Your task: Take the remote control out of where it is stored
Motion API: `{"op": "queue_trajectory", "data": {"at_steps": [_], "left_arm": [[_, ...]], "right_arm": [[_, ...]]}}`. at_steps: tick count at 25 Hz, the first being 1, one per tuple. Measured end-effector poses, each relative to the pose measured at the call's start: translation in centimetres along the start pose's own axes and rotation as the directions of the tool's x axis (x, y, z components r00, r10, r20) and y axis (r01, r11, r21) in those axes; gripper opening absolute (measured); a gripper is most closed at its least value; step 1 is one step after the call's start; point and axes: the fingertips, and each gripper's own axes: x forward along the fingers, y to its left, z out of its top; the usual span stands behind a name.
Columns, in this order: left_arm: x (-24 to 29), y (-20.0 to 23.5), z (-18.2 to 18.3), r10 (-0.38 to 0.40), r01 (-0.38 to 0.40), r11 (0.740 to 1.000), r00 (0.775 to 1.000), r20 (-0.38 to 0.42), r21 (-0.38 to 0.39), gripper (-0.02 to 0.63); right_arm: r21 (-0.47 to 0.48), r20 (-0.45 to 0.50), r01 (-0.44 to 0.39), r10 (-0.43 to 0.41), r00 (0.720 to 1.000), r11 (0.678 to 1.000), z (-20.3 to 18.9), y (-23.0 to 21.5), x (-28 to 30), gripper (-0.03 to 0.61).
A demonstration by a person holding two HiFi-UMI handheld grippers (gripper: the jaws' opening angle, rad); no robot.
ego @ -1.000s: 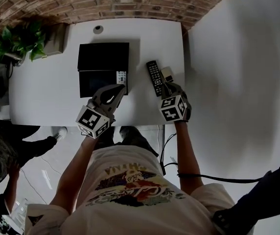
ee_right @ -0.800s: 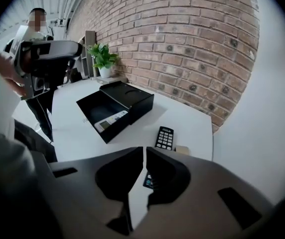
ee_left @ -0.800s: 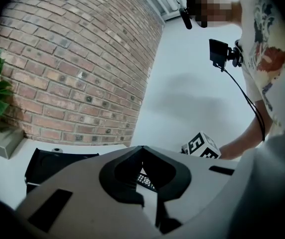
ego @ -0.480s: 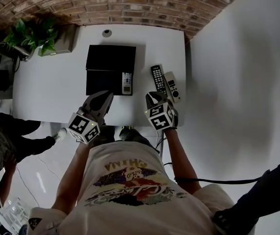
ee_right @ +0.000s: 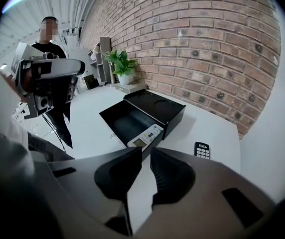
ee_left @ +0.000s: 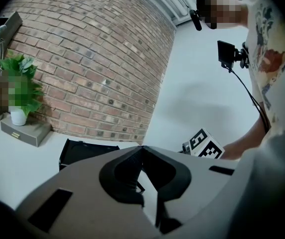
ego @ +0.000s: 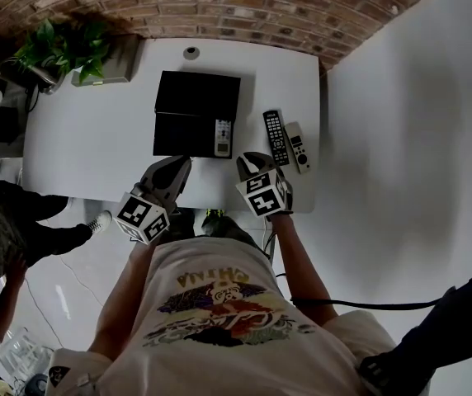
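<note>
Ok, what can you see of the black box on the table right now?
The black box sits flat on the white table. It looks matte, in two parts: a closed far half with a round mark embossed on top, and an open tray half toward the person. A light remote lies inside at the tray's right end. A black remote and a grey remote lie on the table to its right, apart from it.
</note>
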Motion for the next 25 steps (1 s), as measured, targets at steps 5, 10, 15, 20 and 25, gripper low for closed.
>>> {"op": "queue_trajectory", "data": {"at_steps": [5, 10, 15, 20, 25], "left_arm": [[-0.7, 0.9, 0.1, -0.014, 0.014, 1.000, 1.000, 0.002, -0.014, 0.003], [-1.3, 2.3, 0.2, -0.048, 0.047, 0.999, 0.999, -0.018, -0.026, 0.003], [-1.6, 3.9, 0.1, -0.091, 0.089, 0.995, 0.995, -0.044, -0.046, 0.003], [-1.3, 5.1, -0.3, -0.137, 0.132, 0.989, 0.988, -0.069, -0.070, 0.003], [-1.0, 6.4, -0.7, -0.166, 0.158, 0.983, 0.983, -0.080, -0.091, 0.003]], "right_arm": [[0.006, -0.036, -0.018, 0.018, 0.999, 1.000, 0.4, 1.8, 1.2, 0.085], [0.079, -0.098, -0.033, 0.041, 0.994, 0.996, 0.0, 3.2, 2.6, 0.150], [0.167, -0.129, -0.001, 0.023, 0.991, 0.986, 0.6, 3.3, 3.8, 0.153], [0.210, -0.167, 0.050, -0.014, 0.986, 0.976, 1.2, 3.0, 5.3, 0.153], [0.254, -0.215, 0.076, -0.020, 0.976, 0.964, 0.9, 3.2, 6.9, 0.153]]}}
